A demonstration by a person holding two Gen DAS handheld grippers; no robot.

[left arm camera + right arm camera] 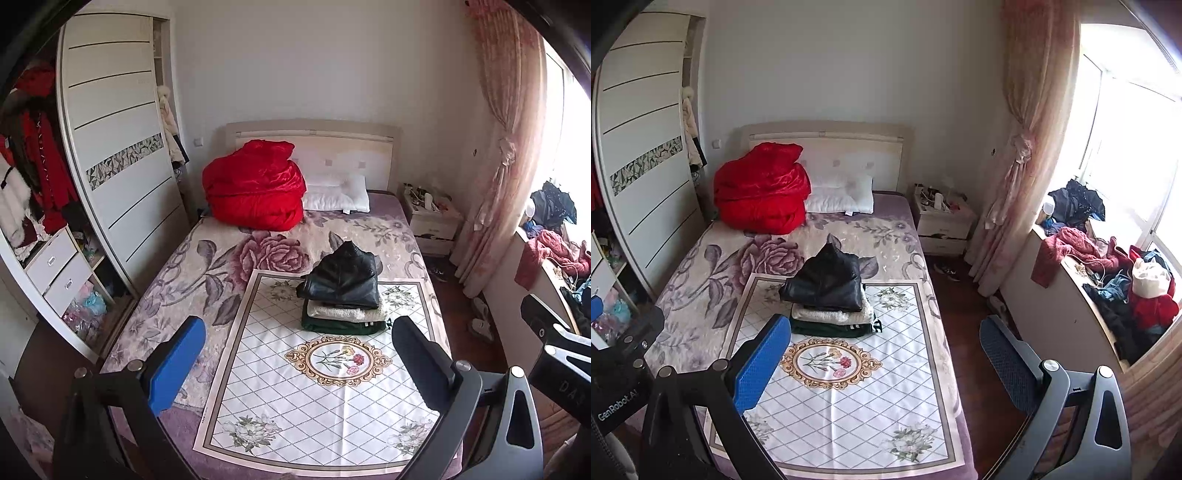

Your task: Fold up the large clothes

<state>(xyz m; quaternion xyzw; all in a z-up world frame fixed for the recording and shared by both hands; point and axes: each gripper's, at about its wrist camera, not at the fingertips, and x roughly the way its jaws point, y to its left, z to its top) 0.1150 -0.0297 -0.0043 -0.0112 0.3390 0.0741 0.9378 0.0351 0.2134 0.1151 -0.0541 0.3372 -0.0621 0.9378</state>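
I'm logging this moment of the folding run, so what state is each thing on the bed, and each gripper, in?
Black leather jacket: folded, top of the stack.
Cream fuzzy garment: folded, under the jacket.
Dark green garment: folded, bottom of the stack.
Red quilt: bundled by the headboard.
White pillow: lying flat.
Left gripper: open, empty.
Right gripper: open, empty.

A red quilt (255,188) lies bundled at the far left of the bed (155,295), touching a white pillow (336,194) to its right. A white wardrobe (118,147) stands on the left, with red garments (44,155) hanging inside. A small nightstand (942,221) is at the far right of the bed, beside a pink curtain (1023,147). A patterned cloth (849,387) covers the near part of the bed.
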